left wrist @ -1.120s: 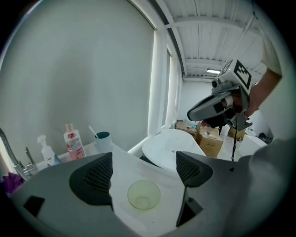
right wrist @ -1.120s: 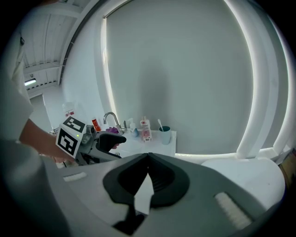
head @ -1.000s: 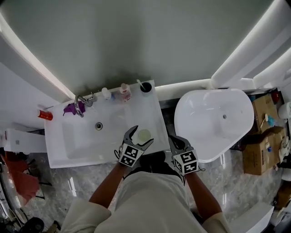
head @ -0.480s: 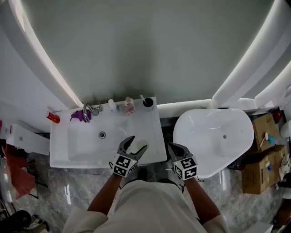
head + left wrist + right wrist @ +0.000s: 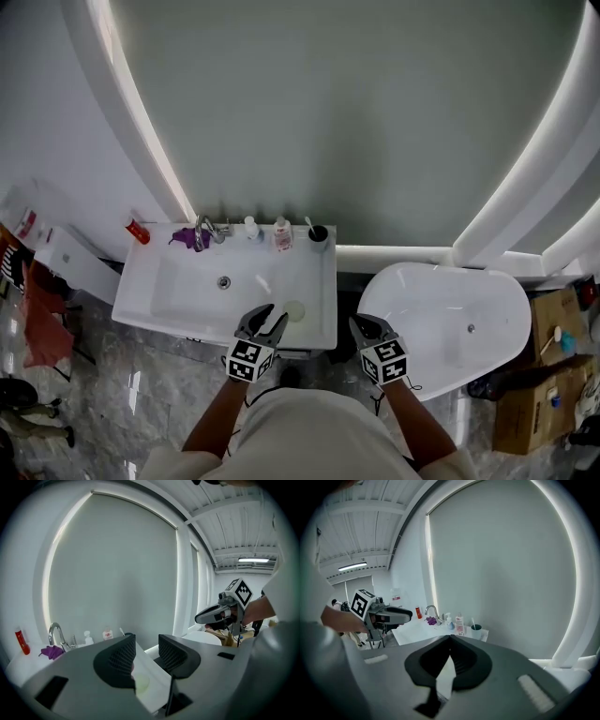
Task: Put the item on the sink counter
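1. The pale round item (image 5: 295,310) lies flat on the sink counter (image 5: 323,281). It sits near the front right corner, at about 4 o'clock from the drain (image 5: 223,281).
2. Nothing is holding the item. So the putting-down step looks done, or almost done.
3. The left gripper (image 5: 265,322) is just beside the item, which lies at about 2 o'clock from its tips. They do not touch.
4. The left gripper's jaws are partly apart and are closing. There is nothing between them. In the left gripper view the item shows through the gap, but it is down on the counter beyond the jaws.
5. The right gripper (image 5: 368,328) has its jaws closed tip to tip, and it holds nothing.
6. Both grippers are held low in front of the person and point toward 12 o'clock. The forearms come in from 6 o'clock.
7. The left gripper's tips are over the front edge of the counter. The right gripper is off the counter, at 3 o'clock from the left one, near the rim of the white tub (image 5: 441,309).
8. The next move is likely to draw the left gripper back toward 6 o'clock. It should go straight back, so a jaw does not bump the item and push it off the edge.
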`<move>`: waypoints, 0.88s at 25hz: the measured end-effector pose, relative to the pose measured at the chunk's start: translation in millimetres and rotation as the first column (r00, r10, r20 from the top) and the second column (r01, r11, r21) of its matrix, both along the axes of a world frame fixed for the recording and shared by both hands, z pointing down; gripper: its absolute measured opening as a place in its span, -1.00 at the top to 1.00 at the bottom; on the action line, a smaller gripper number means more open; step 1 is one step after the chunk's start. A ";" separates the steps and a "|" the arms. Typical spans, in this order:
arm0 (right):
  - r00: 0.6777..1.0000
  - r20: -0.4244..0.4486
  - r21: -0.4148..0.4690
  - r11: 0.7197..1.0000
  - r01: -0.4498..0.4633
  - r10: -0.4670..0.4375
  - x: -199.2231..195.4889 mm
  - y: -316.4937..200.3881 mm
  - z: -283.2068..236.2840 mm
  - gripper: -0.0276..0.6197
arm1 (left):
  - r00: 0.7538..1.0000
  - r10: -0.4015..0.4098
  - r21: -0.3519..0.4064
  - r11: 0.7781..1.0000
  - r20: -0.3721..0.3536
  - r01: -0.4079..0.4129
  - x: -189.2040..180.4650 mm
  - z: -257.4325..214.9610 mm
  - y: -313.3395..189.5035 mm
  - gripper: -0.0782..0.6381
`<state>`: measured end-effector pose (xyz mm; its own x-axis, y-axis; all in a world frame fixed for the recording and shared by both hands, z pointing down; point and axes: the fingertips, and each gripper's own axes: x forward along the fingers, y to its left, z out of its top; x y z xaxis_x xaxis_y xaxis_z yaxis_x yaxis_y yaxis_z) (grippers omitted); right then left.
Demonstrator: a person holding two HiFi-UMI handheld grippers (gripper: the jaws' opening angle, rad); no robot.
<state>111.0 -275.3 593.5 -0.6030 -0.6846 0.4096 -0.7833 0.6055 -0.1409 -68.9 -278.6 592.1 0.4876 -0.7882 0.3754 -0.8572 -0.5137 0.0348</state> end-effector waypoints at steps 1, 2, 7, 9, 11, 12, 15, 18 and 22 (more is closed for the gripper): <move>1.000 0.003 0.002 1.000 0.014 -0.014 2.6 3.1 -1.1 0.88 | 1.000 -0.023 -0.003 1.000 -0.002 0.023 0.1 -0.8 5.4 0.38; 1.000 0.007 0.004 1.000 0.029 -0.029 4.7 6.7 -2.3 0.88 | 0.999 -0.046 -0.006 0.999 -0.008 0.046 0.0 -2.0 10.8 0.42; 0.994 0.026 0.012 0.995 0.103 -0.103 12.5 30.9 -5.6 0.88 | 0.990 -0.141 0.005 0.990 -0.024 0.142 2.3 -13.6 44.3 0.52; 0.991 0.034 0.014 0.992 0.127 -0.128 15.5 39.1 -5.8 0.88 | 0.985 -0.171 0.011 0.985 -0.022 0.172 4.6 -18.1 58.6 0.56; 0.988 0.040 0.019 0.989 0.148 -0.148 18.3 47.5 -6.8 0.88 | 0.979 -0.205 0.008 0.979 -0.018 0.205 6.3 -21.3 73.7 0.58; 0.987 0.043 0.021 0.987 0.157 -0.158 19.7 51.9 -7.5 0.88 | 0.974 -0.224 -0.001 0.975 -0.020 0.224 6.9 -21.8 81.5 0.59; 0.982 0.049 0.030 0.983 0.180 -0.181 22.1 62.8 -9.9 0.88 | 0.960 -0.278 -0.032 0.960 -0.022 0.277 7.4 -23.2 103.5 0.61; 0.979 0.057 0.032 0.981 0.193 -0.194 20.2 69.3 -10.9 0.88 | 0.952 -0.305 -0.029 0.952 -0.015 0.305 4.3 -26.7 119.3 0.65; 0.976 0.062 0.037 0.978 0.205 -0.207 12.6 81.6 -11.3 0.88 | 0.944 -0.330 -0.034 0.943 -0.008 0.330 -7.3 -27.5 139.9 0.68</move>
